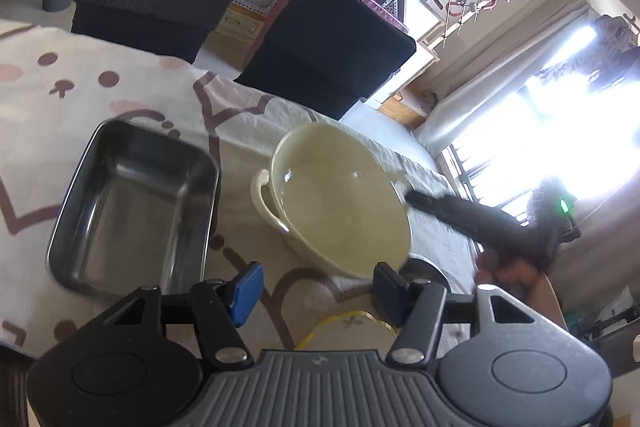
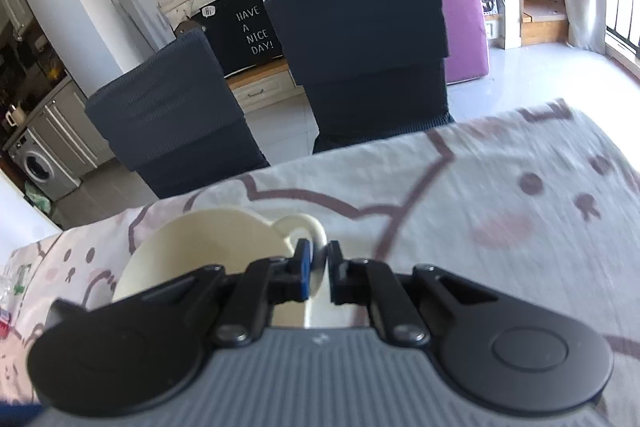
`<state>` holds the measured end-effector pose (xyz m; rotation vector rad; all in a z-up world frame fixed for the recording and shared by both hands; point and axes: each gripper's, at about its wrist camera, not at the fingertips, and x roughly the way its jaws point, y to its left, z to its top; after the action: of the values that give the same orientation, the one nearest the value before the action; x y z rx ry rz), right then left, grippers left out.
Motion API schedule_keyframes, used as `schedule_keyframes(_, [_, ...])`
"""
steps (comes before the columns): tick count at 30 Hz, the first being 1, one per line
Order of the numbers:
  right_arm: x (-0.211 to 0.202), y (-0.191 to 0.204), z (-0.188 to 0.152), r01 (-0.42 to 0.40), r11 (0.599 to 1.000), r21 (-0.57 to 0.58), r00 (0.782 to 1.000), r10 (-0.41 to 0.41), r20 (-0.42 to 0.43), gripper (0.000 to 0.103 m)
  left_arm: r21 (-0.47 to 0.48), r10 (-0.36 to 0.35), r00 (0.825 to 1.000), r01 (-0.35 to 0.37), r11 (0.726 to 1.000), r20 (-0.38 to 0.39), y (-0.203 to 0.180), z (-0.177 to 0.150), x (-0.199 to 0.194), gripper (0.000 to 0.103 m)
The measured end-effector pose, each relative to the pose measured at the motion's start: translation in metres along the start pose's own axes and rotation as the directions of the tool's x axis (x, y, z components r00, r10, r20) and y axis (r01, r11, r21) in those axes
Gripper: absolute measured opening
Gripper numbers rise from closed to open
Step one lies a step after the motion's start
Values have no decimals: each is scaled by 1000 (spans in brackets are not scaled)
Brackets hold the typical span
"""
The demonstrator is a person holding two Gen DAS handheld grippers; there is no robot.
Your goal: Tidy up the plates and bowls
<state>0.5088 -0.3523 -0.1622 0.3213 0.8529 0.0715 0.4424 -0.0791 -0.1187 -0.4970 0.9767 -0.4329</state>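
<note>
My right gripper [image 2: 318, 269] is pinching the rim and loop handle of the cream glazed ceramic bowl [image 2: 208, 251], which sits low and left of centre in the right wrist view, on the white tablecloth with brown cartoon outlines [image 2: 480, 195]. In the left wrist view the same bowl [image 1: 340, 199] fills the middle of the frame, looking empty, with my left gripper [image 1: 316, 285] spread and holding nothing just below it, its right pad near the bowl's lower rim. I judge this bowl heavy, stiff and breakable, and its glaze slippery, so a single pinch at the handle may let it swing; I would rather take the opposite rim with the left as well. To the left lies an empty rectangular stainless steel tray [image 1: 132, 211]. A plate with a yellow rim [image 1: 352, 323] peeks out at the bottom, between my left fingers, and nothing shows on it.
</note>
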Motion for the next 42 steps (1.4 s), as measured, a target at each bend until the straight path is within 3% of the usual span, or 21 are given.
schedule_keyframes(4, [-21, -19, -15, -44, 998, 46, 999, 43, 4, 11, 20, 20, 1000, -20, 1000, 15, -9, 12, 11, 55])
schedule_keyframes(17, [-57, -45, -61, -152, 983, 100, 988, 150, 24, 12, 90, 160, 987, -159, 983, 0, -12, 33, 46, 55])
schedule_keyframes(20, [-57, -49, -61, -166, 977, 134, 986, 163, 35, 18, 109, 187, 982, -187, 976, 7, -11, 45, 56, 55])
schedule_keyframes(22, [-58, -48, -62, -173, 977, 126, 985, 169, 42, 27, 138, 203, 979, -203, 969, 15, -11, 53, 62, 55])
schedule_keyframes(30, [-56, -38, -55, -135, 986, 96, 991, 132, 34, 32, 257, 230, 973, -219, 941, -10, -17, 68, 93, 50])
schedule_keyframes(34, [-51, -30, -49, -97, 993, 67, 995, 97, 10, 32, 288, 240, 970, -223, 931, -26, -17, 67, 102, 37])
schedule_keyframes(42, [-33, -11, -37, -28, 999, -46, 994, 23, -109, 28, 285, 215, 975, -190, 940, -59, -7, 69, 106, 31])
